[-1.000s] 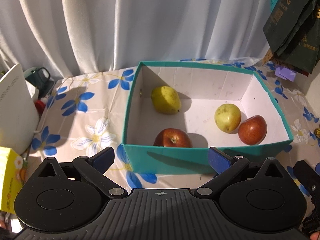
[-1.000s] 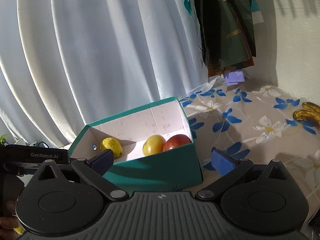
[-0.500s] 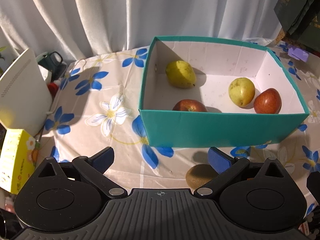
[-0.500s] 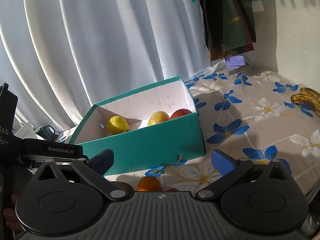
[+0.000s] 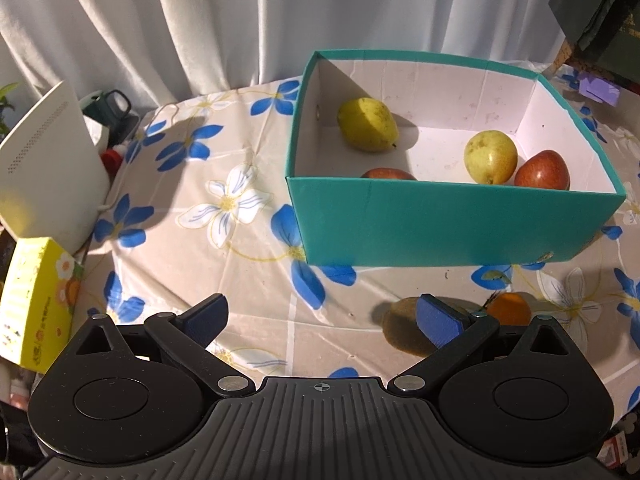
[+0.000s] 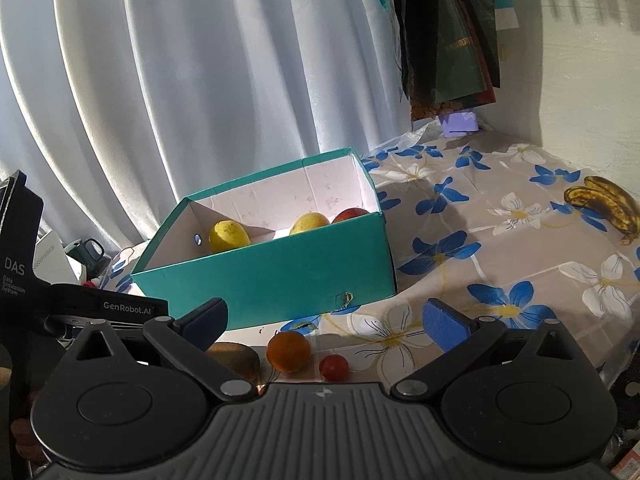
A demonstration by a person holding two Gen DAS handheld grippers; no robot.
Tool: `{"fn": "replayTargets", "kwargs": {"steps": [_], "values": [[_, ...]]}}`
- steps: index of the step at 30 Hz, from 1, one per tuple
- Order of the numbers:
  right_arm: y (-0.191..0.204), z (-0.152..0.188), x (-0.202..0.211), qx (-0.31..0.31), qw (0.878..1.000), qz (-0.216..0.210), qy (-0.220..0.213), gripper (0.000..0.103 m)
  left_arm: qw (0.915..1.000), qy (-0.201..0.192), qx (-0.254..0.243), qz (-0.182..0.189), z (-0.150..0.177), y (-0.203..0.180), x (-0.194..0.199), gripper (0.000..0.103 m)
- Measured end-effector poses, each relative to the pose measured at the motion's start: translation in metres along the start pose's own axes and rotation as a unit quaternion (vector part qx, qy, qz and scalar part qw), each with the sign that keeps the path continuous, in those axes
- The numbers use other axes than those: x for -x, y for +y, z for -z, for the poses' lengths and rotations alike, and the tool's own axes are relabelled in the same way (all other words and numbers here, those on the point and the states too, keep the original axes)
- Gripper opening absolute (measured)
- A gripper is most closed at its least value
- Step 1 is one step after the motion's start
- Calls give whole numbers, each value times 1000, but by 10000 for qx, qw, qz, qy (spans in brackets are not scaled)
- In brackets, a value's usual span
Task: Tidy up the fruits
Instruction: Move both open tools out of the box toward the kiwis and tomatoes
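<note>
Fruits (image 5: 490, 157), seemingly 4, in teal box (image 5: 448, 220)

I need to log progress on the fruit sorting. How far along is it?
Done: four fruits lie in the teal cardboard box: two yellow pears and two red apples. In hand: nothing; the left gripper and right gripper are both open and empty. Left: the brown kiwi, orange, small red fruit and spotted bananas on the floral tablecloth.

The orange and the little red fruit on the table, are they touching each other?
Apart. The right wrist view shows the orange and the small red fruit side by side, with a strip of tablecloth between them.
</note>
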State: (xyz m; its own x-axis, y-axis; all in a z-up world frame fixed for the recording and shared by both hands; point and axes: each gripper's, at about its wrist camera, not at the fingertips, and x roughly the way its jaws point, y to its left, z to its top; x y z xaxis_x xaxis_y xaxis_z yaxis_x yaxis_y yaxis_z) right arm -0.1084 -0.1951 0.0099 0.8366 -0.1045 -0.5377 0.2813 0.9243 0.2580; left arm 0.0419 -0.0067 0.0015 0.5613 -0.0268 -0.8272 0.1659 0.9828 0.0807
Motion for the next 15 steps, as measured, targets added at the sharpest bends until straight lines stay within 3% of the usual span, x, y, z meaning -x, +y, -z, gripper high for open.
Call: {"fn": "replayTargets", "kwargs": {"steps": [7, 15], "values": [[-10, 4, 0, -164, 9996, 191, 129, 103, 9998, -48, -127, 153, 19, -1, -12, 102], [-12, 12, -9, -98, 9988, 263, 413, 103, 9972, -217, -615, 378, 35, -23, -20, 102]]}}
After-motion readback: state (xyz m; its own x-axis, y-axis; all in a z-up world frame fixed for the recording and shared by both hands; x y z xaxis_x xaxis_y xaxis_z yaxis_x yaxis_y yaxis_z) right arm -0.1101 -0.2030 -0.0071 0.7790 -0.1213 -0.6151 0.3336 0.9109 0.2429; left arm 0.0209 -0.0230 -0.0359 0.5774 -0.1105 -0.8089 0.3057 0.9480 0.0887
